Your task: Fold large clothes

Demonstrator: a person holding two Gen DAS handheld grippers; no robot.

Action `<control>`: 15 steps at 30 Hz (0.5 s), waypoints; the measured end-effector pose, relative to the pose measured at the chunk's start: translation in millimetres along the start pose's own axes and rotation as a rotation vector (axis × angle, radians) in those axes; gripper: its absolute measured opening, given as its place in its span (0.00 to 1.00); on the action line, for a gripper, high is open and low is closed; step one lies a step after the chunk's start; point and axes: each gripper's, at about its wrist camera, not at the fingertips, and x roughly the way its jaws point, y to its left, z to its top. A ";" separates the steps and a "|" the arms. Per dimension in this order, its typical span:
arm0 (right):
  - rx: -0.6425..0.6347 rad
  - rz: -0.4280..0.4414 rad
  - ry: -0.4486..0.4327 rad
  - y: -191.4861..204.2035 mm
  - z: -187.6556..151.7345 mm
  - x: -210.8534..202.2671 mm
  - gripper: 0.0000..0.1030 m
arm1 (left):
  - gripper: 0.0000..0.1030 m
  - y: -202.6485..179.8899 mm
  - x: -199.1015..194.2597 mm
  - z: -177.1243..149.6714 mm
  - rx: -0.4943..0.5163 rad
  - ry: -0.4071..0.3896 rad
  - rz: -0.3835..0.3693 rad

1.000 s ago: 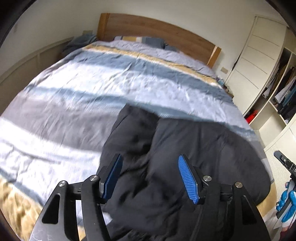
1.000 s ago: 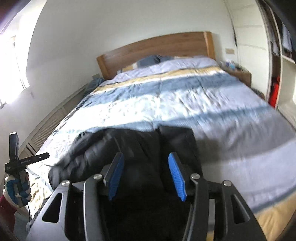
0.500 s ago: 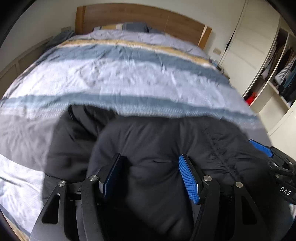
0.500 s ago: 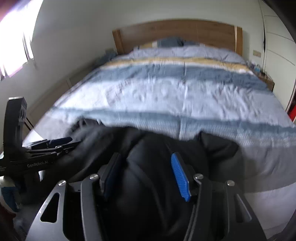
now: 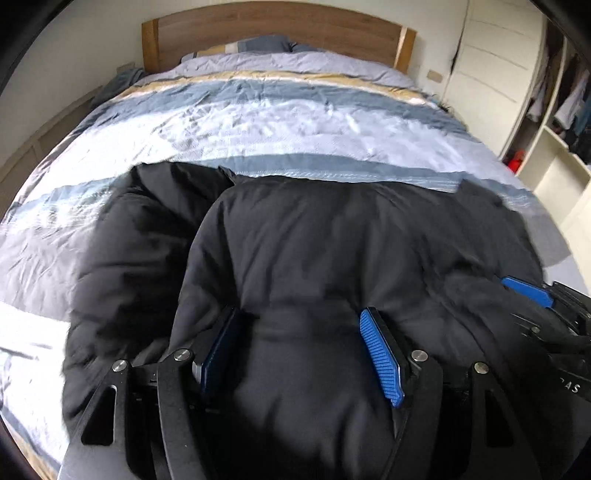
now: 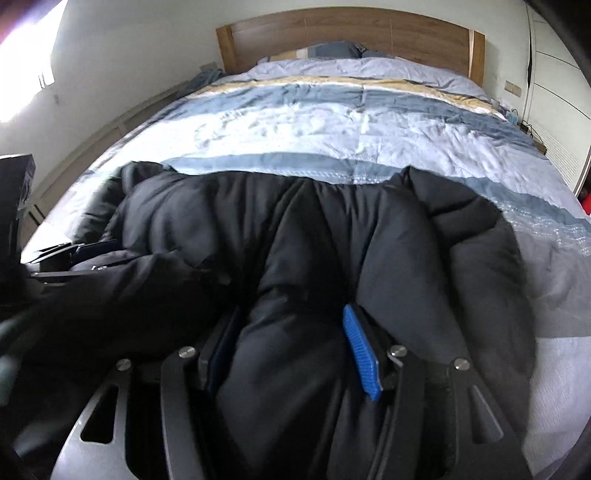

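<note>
Holding a bulky black puffer jacket (image 5: 332, 240) at the near end of the bed (image 5: 258, 122), both grippers low over it. Left gripper (image 5: 299, 347): jaws partly open, with a thick roll of padded fabric bulging up between the blue pads (image 5: 382, 358); they have just been opening a little, yet the fabric fills the gap and looks pinched. Right gripper (image 6: 291, 350): jaws a bit narrower, clamped on another fat fold of the same jacket, pad faces pressed into it. In the left wrist view the right gripper shows at the right edge, buried in the jacket; in the right wrist view the left one is only a dark shape at the left edge. Jacket lies crosswise over the striped duvet (image 6: 332, 122), far edge fairly straight, one lobe sticking out to each side, likely sleeves or the hood, can't tell which. Progress, my read: early to middle. Garment is down on the bed and bunched, maybe doubled over once, but lumpy and not a tidy rectangle. Left to do: let go, tuck the side lobes in, flatten the puff, make the final fold. Headboard (image 5: 277, 33) end of the bed is bare bedding and pillows.
</note>
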 end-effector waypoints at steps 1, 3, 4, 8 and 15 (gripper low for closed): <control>-0.009 0.006 -0.006 2.3 -4.1 -9.2 0.54 | 0.64 -0.9 -10.7 -5.4 0.008 -0.012 -0.009; -0.029 0.023 -0.014 7.7 -15.1 -27.0 0.54 | 0.64 -3.7 -28.8 -19.4 0.029 -0.027 -0.014; -0.040 0.023 -0.013 10.3 -21.9 -33.9 0.54 | 0.65 -4.5 -35.4 -28.1 0.036 -0.031 -0.012; -0.038 0.020 -0.004 10.9 -48.5 -43.1 0.54 | 0.66 -12.4 -36.1 -52.8 0.077 -0.035 0.038; 0.022 -0.010 -0.011 8.8 -57.5 -43.0 0.54 | 0.67 -17.2 -34.5 -56.7 0.080 -0.030 0.090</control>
